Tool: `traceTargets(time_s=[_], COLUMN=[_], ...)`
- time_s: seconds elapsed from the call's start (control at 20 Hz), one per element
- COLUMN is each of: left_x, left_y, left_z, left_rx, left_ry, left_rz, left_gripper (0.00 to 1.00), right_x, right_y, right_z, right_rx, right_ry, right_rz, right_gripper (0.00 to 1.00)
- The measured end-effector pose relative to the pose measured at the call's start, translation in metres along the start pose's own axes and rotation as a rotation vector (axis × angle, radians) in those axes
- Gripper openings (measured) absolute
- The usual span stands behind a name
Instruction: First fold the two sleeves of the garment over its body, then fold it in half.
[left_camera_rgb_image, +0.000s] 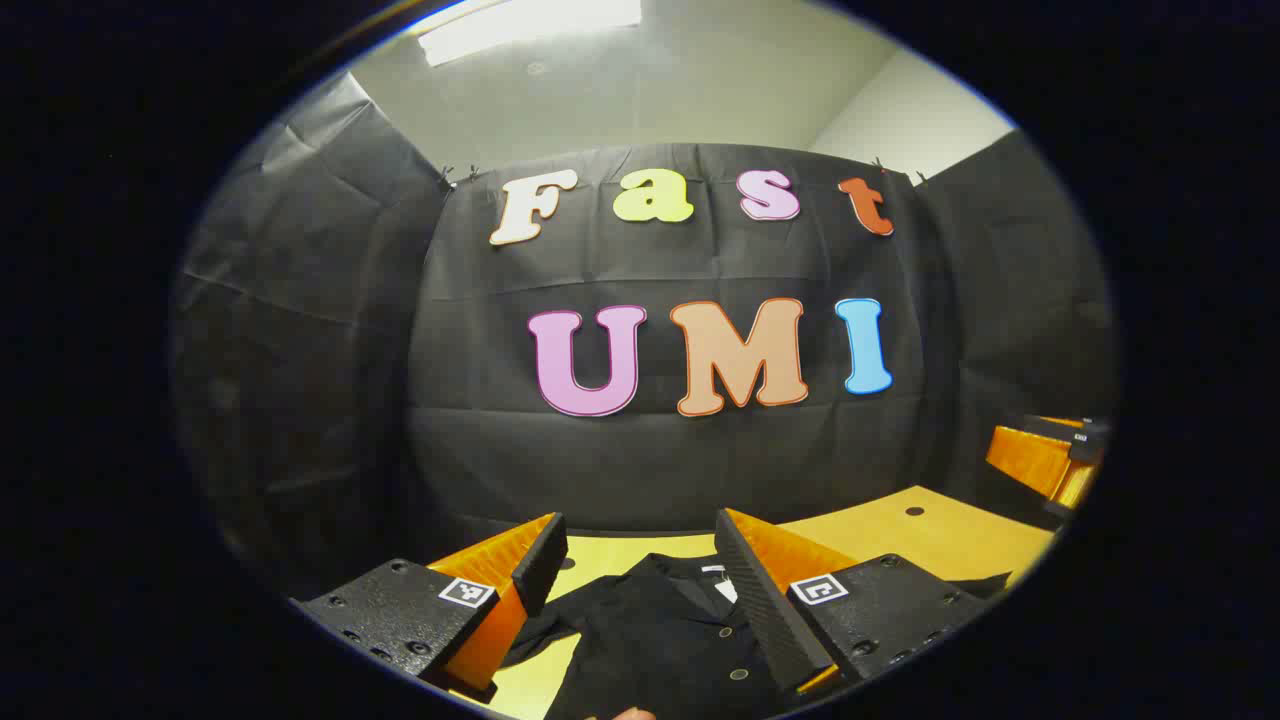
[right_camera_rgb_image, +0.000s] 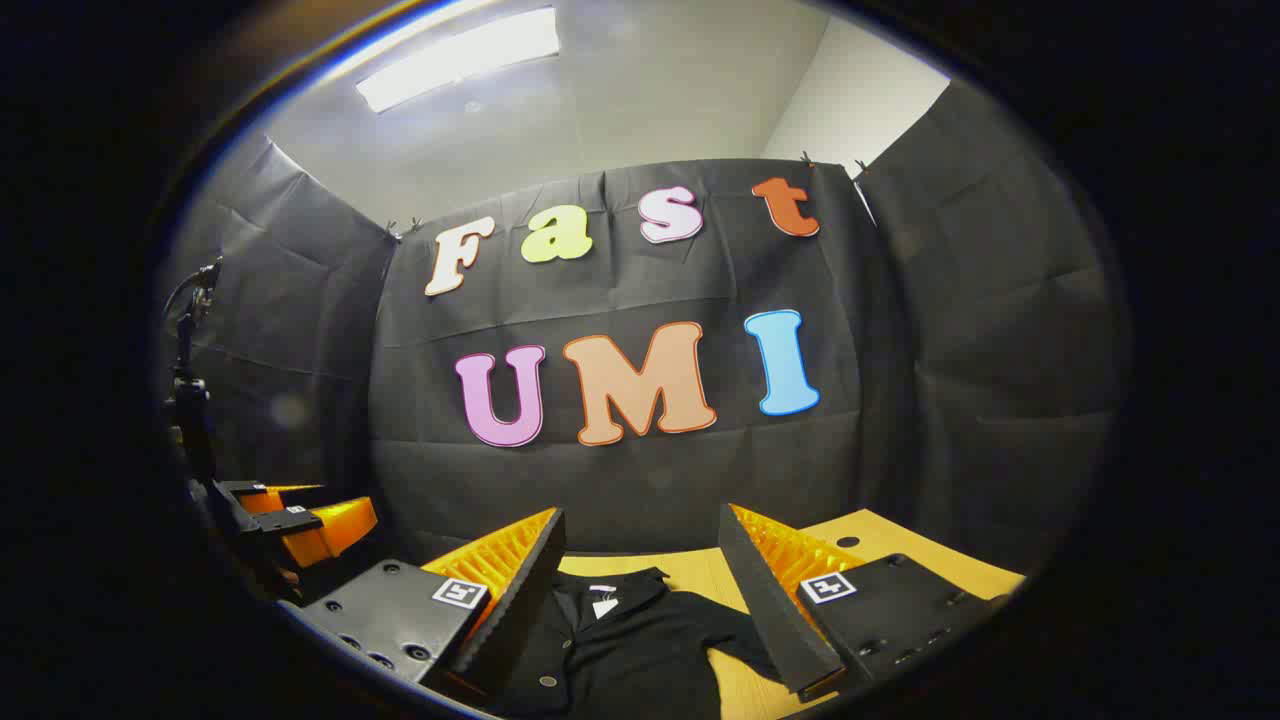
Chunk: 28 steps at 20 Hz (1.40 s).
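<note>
Yellow table (right_camera_rgb_image: 690, 570) — black buttoned garment (right_camera_rgb_image: 630, 640) flat, collar up, sleeves unfolded; both tools spread.

Your shirt (left_camera_rgb_image: 660, 640) runs off at 6 o'clock; its hem and one sleeve are hidden.

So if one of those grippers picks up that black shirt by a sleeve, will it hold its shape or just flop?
Probably flop: the black shirt lies flat and creased on the table, so it looks thin and soft. It likely weighs little. The sleeve should lift first, dragging the body after it.
</note>
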<state>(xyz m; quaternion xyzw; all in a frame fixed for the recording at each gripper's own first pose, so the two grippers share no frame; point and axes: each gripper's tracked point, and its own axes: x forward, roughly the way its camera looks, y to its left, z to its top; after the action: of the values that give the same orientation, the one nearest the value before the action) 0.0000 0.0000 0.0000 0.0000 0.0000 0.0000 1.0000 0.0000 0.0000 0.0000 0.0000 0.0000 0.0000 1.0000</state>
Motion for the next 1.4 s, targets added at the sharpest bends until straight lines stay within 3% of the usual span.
traceTargets(time_s=[0.2, 0.35, 0.4, 0.45, 0.7, 0.75, 0.95, 1.0, 1.05, 1.35, 1.4], left_x=[-0.008, -0.012, -0.013, -0.015, -0.016, -0.016, -0.012, -0.012, -0.012, -0.011, -0.012], left_y=[-0.007, 0.005, 0.009, 0.012, 0.017, 0.018, 0.019, 0.020, 0.020, 0.016, 0.016], left_z=[0.008, 0.014, 0.013, 0.010, 0.016, 0.017, 0.020, 0.020, 0.022, 0.030, 0.031], left_rx=[-0.031, -0.052, -0.056, -0.061, -0.080, -0.083, -0.104, -0.103, -0.100, -0.096, -0.099], left_ry=[-0.015, -0.034, -0.034, -0.029, -0.044, -0.052, -0.057, -0.060, -0.062, -0.080, -0.082], left_rz=[-0.050, -0.042, -0.036, -0.033, -0.042, -0.042, -0.038, -0.037, -0.036, -0.039, -0.037], left_gripper=[0.89, 0.94, 0.89, 0.89, 0.93, 0.89, 0.89, 0.93, 0.89, 0.89, 0.93], right_x=[-0.011, -0.022, -0.023, -0.024, -0.025, -0.024, -0.025, -0.026, -0.027, -0.023, -0.023], right_y=[0.003, 0.010, 0.012, 0.015, 0.021, 0.022, 0.018, 0.015, 0.012, 0.013, 0.015], right_z=[0.002, 0.010, 0.010, 0.006, 0.017, 0.016, 0.020, 0.022, 0.025, 0.028, 0.030], right_rx=[0.038, 0.017, 0.010, 0.008, -0.009, -0.020, -0.038, -0.041, -0.044, -0.043, -0.045], right_ry=[0.004, -0.026, -0.026, -0.017, -0.036, -0.036, -0.039, -0.044, -0.048, -0.055, -0.057], right_rz=[-0.035, -0.044, -0.050, -0.043, -0.038, -0.032, -0.036, -0.039, -0.042, -0.026, -0.022], right_gripper=[0.97, 0.97, 0.97, 0.94, 0.97, 0.97, 0.94, 0.97, 0.97, 0.97, 0.97])
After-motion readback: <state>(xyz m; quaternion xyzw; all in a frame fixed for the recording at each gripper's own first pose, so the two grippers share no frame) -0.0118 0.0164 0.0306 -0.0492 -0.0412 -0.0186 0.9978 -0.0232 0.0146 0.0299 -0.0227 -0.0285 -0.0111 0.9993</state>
